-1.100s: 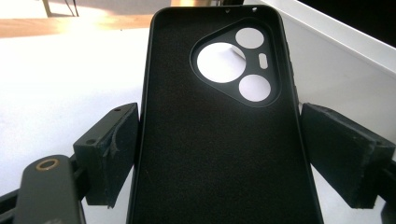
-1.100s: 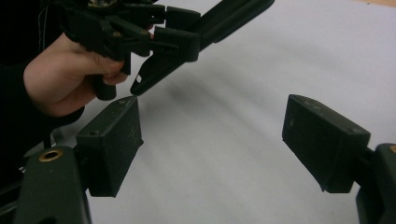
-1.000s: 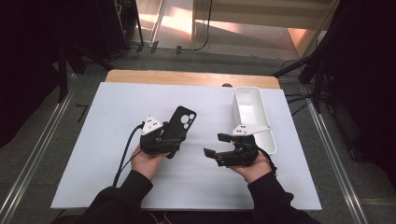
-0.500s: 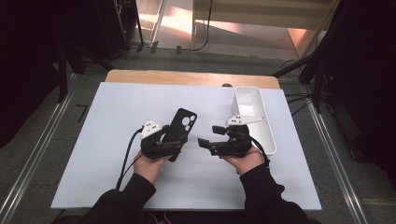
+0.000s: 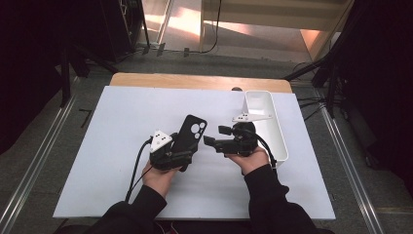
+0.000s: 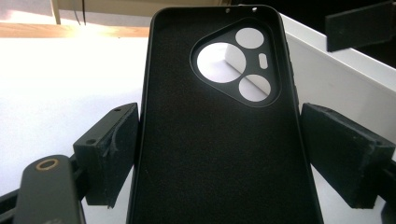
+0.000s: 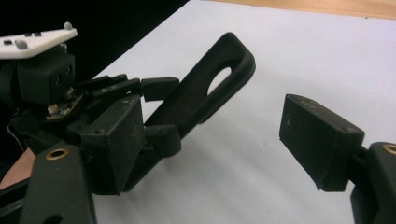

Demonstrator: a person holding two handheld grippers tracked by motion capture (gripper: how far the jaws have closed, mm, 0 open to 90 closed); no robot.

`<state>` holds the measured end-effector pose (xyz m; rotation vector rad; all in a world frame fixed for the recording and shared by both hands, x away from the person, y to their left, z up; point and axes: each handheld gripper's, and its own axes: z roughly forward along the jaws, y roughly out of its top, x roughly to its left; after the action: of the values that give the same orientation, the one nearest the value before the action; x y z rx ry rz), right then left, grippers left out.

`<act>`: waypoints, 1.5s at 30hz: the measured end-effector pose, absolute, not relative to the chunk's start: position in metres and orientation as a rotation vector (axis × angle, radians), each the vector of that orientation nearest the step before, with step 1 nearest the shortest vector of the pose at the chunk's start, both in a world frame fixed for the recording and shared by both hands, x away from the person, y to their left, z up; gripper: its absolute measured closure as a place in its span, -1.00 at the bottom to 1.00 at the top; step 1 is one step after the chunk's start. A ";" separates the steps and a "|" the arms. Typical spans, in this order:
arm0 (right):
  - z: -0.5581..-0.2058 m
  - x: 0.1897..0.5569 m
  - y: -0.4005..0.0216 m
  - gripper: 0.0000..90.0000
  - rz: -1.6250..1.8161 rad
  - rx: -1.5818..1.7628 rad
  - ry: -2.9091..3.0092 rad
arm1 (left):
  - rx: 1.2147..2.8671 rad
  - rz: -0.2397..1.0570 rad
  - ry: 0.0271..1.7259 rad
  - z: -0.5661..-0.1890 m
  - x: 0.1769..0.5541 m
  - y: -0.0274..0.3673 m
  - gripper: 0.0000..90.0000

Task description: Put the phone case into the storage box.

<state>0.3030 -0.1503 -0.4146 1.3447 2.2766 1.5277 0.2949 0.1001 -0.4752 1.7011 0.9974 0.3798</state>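
So I've got the black phone case [image 5: 188, 132] clamped across its width in my left claw [image 5: 181, 155], pads pressed on both long edges near the bottom end. It sits around the middle of the desk, camera cutout end tilted up and away from me, inner side facing my left claw's camera. My right claw [image 5: 214, 139] is just beside it, pointing sideways at the case's right edge, jaws apart with nothing between them and not touching the case. They've just been easing a bit narrower.

The desk [image 5: 107, 161] itself is a white board, totally bare apart from a long white plastic bin [image 5: 272, 136] running along the right edge toward the far right corner. A strip of wooden tabletop [image 5: 195, 82] peeks out beyond the far edge. Around it there's grey floor, metal rails [image 5: 34, 170] on both sides, dark stands and cables at the back, and a patch of warm light on the floor behind.
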 end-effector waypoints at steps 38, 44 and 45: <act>-0.426 0.351 -0.133 0.08 1.552 1.568 2.332 | 1.681 0.403 0.946 -0.476 0.285 0.091 -0.68; -0.429 0.356 -0.135 0.32 1.582 1.675 2.321 | 1.685 0.402 0.939 -0.475 0.284 0.091 -0.68; -0.429 0.357 -0.135 0.36 1.587 1.693 2.322 | 1.686 0.402 0.938 -0.475 0.284 0.090 -0.68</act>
<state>0.3570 -0.1352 -0.4289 1.6928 2.3220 1.5870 0.2840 0.0904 -0.4754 1.6857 0.9382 0.4023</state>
